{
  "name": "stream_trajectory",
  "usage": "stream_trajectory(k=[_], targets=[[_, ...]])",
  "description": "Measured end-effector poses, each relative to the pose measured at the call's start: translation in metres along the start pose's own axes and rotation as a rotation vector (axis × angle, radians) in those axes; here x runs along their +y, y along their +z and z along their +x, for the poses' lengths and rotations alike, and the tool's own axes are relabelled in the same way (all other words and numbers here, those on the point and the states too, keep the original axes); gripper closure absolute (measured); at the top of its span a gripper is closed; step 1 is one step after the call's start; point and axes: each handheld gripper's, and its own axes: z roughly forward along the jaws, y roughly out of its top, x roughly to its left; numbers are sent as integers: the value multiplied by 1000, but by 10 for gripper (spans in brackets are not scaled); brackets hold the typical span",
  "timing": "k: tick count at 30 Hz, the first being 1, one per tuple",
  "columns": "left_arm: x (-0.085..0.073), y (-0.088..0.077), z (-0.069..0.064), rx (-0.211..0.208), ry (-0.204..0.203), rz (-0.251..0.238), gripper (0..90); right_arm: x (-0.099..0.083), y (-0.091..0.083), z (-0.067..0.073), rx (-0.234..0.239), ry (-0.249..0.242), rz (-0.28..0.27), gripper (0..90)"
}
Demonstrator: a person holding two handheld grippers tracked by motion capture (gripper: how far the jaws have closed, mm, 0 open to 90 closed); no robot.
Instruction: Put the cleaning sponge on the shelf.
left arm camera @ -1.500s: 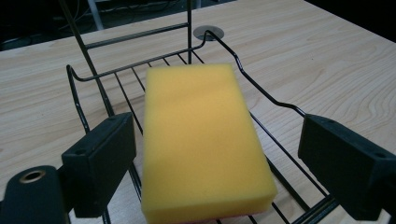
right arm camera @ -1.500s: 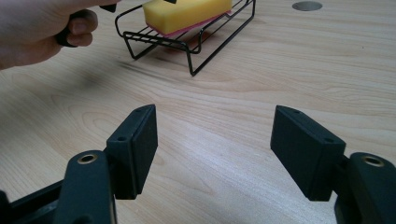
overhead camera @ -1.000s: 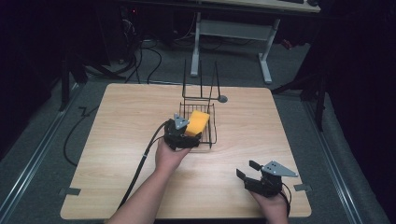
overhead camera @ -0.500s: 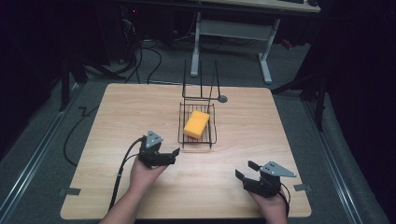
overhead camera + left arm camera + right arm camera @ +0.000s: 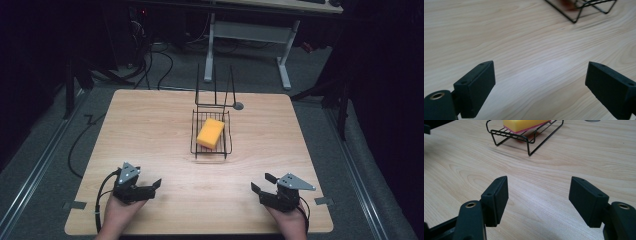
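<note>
- Left gripper (image 5: pixel 150 187) resting low at the near left corner of the table (image 5: pixel 150 125), jaws spread wide and having just been opening further, nothing between them.
- In the left gripper view, both black pads (image 5: pixel 477 87) standing far apart over bare wood grain, pinching nothing.
- Pointing toward the middle of the table, with a corner of the wire rack (image 5: pixel 579 10) showing blurred at the top edge of that view.
- Right gripper (image 5: pixel 263 183) sitting at the near right corner, jaws likewise spread, gripping nothing.
- In the right gripper view, pads (image 5: pixel 499 195) hovering over empty wood, with the rack (image 5: pixel 529 142) ahead and well apart.
- Yellow sponge (image 5: pixel 210 133) lying flat inside the wire rack (image 5: pixel 194 145) at the table's centre, well apart from both grippers.
- Sponge (image 5: pixel 524 123) showing a pink underside against the rack's bars in the right gripper view.
- Two tall wire uprights (image 5: pixel 215 87) rising from the rack's far end.
- Small grey disc (image 5: pixel 238 106) lying on the table just beside the far right of the rack.
- Dark cable (image 5: pixel 100 190) trailing from the left gripper over the near edge.
</note>
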Motion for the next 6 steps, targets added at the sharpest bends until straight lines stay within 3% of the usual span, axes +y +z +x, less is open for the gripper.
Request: stream_trajectory(k=[2,6], targets=[[-1,-6,3,-15,-32,-25,92,0,0,1,-6,-5,-2,321],[2,-9,0,-19,-4,-51,81,-1,2,2,-12,2,12,321]])
